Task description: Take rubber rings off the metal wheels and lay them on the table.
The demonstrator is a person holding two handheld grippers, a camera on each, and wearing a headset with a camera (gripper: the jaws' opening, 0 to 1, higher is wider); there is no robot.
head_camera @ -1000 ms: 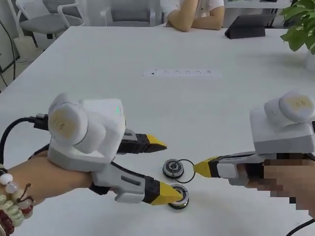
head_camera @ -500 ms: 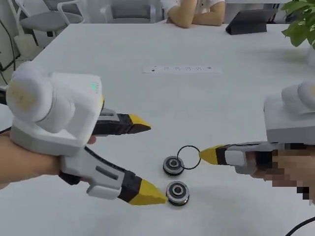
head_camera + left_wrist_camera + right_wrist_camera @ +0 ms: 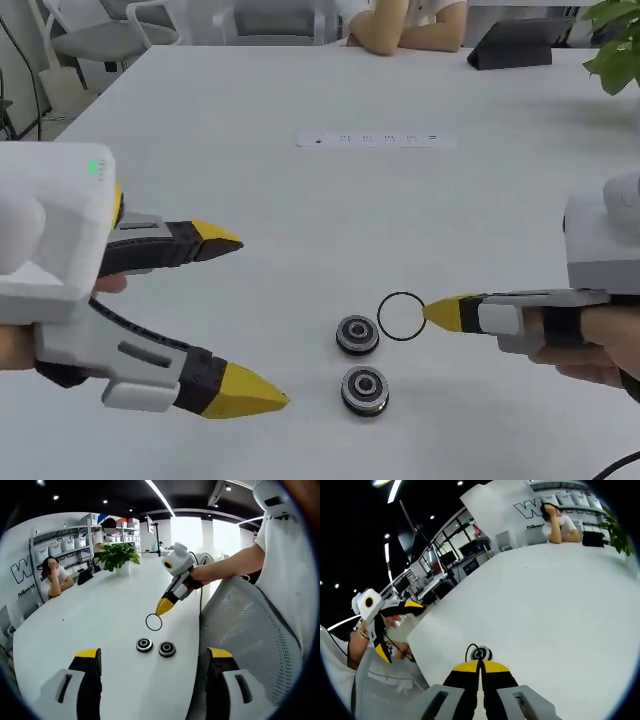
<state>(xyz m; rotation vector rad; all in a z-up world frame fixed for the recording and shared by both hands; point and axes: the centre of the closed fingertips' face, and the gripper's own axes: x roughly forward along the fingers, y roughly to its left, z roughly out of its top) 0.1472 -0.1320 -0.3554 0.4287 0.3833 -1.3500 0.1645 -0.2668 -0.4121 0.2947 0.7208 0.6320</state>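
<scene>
Open table [image 3: 300, 220] surrounds the wheels [image 3: 357, 335]; power strip [image 3: 375, 140] lies well beyond

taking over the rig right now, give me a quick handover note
Left gripper: open, holding nothing, to the left of the wheels.
Right gripper: shut on a thin black rubber ring, held beside the far wheel.
Things: the far round metal wheel and the near round metal wheel sit close together on the white table.
Done: one ring is off a wheel and in the right gripper.
Left: lay that ring on the table. Then check both wheels; the pictures are too small to tell if either carries a ring.
</scene>
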